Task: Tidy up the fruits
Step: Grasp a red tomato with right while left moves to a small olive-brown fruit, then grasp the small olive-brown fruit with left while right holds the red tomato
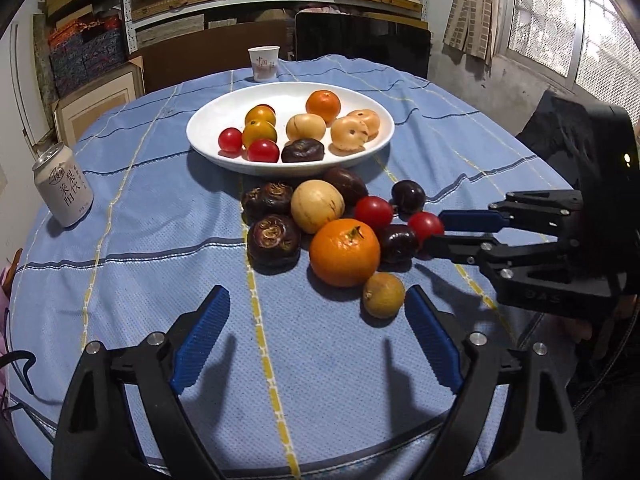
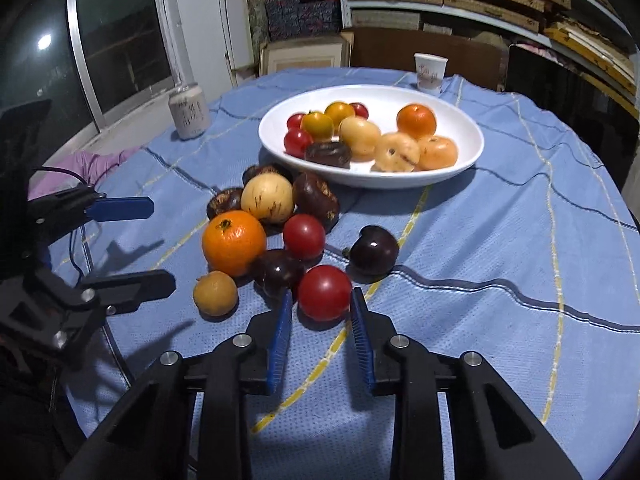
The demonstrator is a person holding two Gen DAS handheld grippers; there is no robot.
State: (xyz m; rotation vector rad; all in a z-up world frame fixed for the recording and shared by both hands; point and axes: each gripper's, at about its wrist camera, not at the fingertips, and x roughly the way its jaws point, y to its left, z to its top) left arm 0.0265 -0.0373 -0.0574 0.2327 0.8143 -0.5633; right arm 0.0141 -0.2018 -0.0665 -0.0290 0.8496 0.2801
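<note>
**Here, the right gripper frames a cherry tomato for transfer to the plate**

Presently the right gripper [image 2: 320, 312] has its blue-padded fingers partly open on either side of a red cherry tomato [image 2: 324, 292] that sits on the blue tablecloth [image 2: 500, 240]. The pads flank the fruit closely; whether they yet touch the skin cannot be told, and the tomato appears to rest on the cloth, not lifted. The left gripper [image 1: 316, 312] hangs wide open and empty above the near edge of the pile, with a small tan fruit [image 1: 384, 294] just beside its right finger.

The white plate [image 1: 208, 140] behind the pile already holds red and yellow tomatoes, a mandarin, pale fruits and one dark fruit. Loose on the cloth lie a mandarin [image 2: 234, 242], a second red tomato [image 2: 304, 236], a pale yellow fruit [image 2: 268, 198] and several dark brown fruits; one dark fruit [image 2: 374, 250] lies a little apart to the right.

To do the step well, judging from this arrangement: centre the tomato between the pads, since a round, smooth fruit is likely to squirt forward if pinched off-centre. Close gently; the skin probably bruises or splits under force. A dark fruit [image 2: 278, 272] touches the tomato's left side, so lift straight up before travelling, lest neighbours roll. Set it down among the red tomatoes on the plate's left side.
</note>
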